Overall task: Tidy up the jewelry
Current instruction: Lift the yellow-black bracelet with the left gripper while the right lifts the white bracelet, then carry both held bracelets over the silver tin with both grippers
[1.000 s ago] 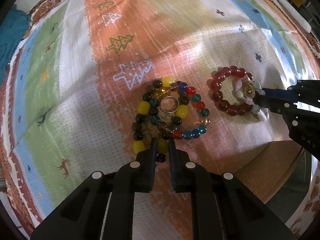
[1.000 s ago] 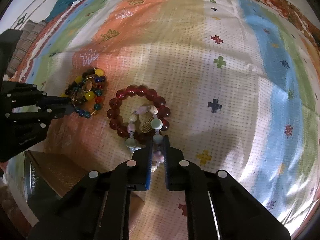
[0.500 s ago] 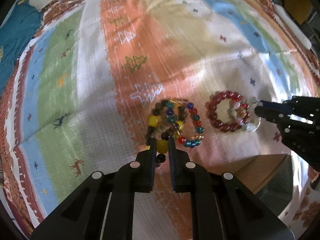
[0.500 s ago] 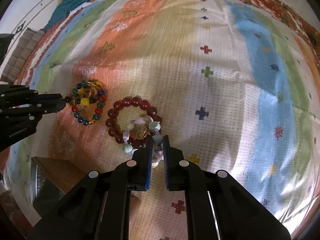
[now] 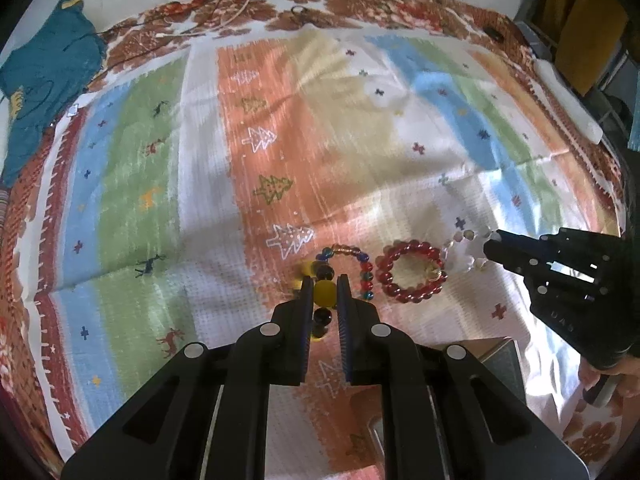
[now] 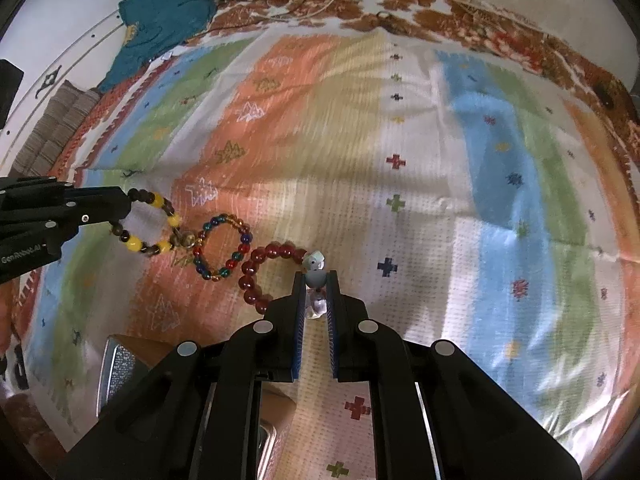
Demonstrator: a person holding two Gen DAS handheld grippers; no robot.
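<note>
Both tongs have risen since 1 second ago, and the bracelets that lay heaped in 2 piles on the striped cloth (image 5: pixel 280 128) now hang strung out above it. Left tongs (image 5: pixel 324 292) are clamped on a yellow bead of the yellow-and-dark bracelet (image 6: pixel 150 224), whose loop dangles from their tips in the right wrist view. Its far end is caught on the multicoloured bead bracelet (image 6: pixel 222 246), which hangs just right of it. Right tongs (image 6: pixel 316 284) are closed on the pale stone bracelet (image 6: pixel 316 268); most of it is hidden between the pads. Just left of the right tongs is the red bead bracelet (image 6: pixel 264 276), touching the pale stones; whether it rests on the cloth or is lifted I cannot tell. A teal garment (image 6: pixel 164 12) lies at the cloth's far left corner.
</note>
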